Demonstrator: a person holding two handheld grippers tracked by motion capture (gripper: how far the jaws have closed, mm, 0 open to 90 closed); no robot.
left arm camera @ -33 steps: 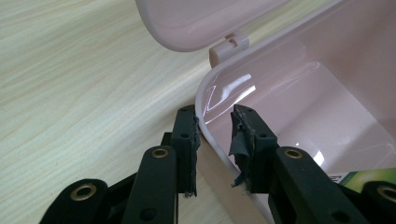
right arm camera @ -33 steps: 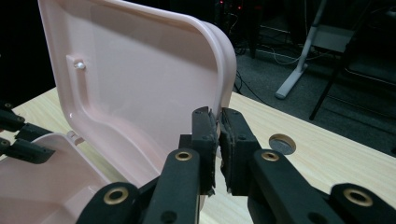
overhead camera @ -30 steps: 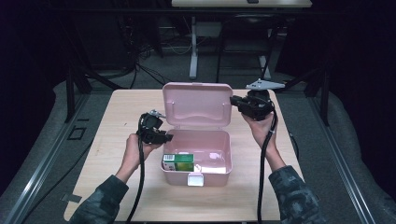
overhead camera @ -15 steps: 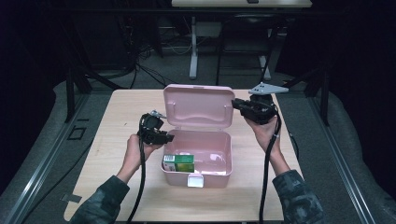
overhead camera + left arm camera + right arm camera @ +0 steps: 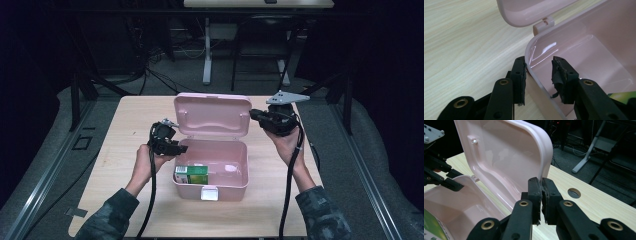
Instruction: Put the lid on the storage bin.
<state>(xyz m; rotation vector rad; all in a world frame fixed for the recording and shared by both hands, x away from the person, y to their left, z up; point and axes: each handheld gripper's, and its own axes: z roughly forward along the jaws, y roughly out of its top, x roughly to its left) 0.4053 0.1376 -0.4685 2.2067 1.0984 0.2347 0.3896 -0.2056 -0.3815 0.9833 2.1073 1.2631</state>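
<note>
A pink plastic box [image 5: 212, 189] stands mid-table with its lid [image 5: 212, 115] tipped up at the back. A green carton [image 5: 192, 175] lies inside at the front left. My left gripper [image 5: 180, 148] straddles the box's left wall. In the left gripper view the rim [image 5: 531, 50] runs between its jaws [image 5: 539, 72], which have just been opening; the outer pad lies against the wall and the inner pad stands off it. My right gripper [image 5: 254, 115] is shut with nothing in it. Its tips [image 5: 541, 187] rest just beside the lid's right edge [image 5: 546, 162].
The light wooden table [image 5: 135, 120] has bare room on both sides of the box. It has a round hole [image 5: 574, 193] near its right rear. Behind the table, the floor is dark, with desk legs and cables.
The right gripper has dipped slightly beside the lid's right edge. The left hand stays at the box's left wall.
</note>
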